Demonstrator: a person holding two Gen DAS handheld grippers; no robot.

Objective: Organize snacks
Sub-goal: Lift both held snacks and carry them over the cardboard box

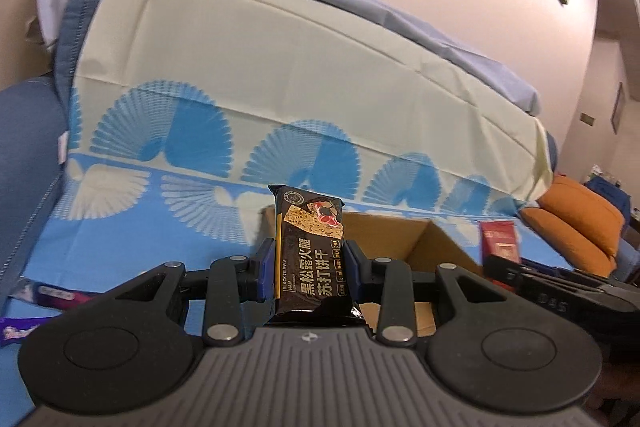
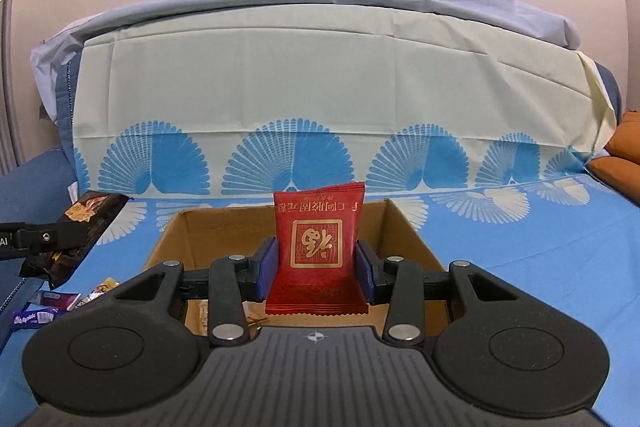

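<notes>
My left gripper (image 1: 310, 261) is shut on a black cracker packet (image 1: 312, 251), held upright just left of an open cardboard box (image 1: 432, 239). My right gripper (image 2: 316, 263) is shut on a red snack packet (image 2: 318, 247), held upright above the near side of the same box (image 2: 404, 227). In the right wrist view the left gripper with the black packet (image 2: 80, 227) shows at the left edge. In the left wrist view the red packet (image 1: 500, 237) and the right gripper's body show at the right. A few items lie inside the box, mostly hidden.
The box stands on a blue sheet (image 2: 520, 247) with white fan prints, draped over a sofa back. Loose purple and other small snack packets (image 2: 44, 311) lie at the left. Orange cushions (image 1: 576, 223) sit at the right.
</notes>
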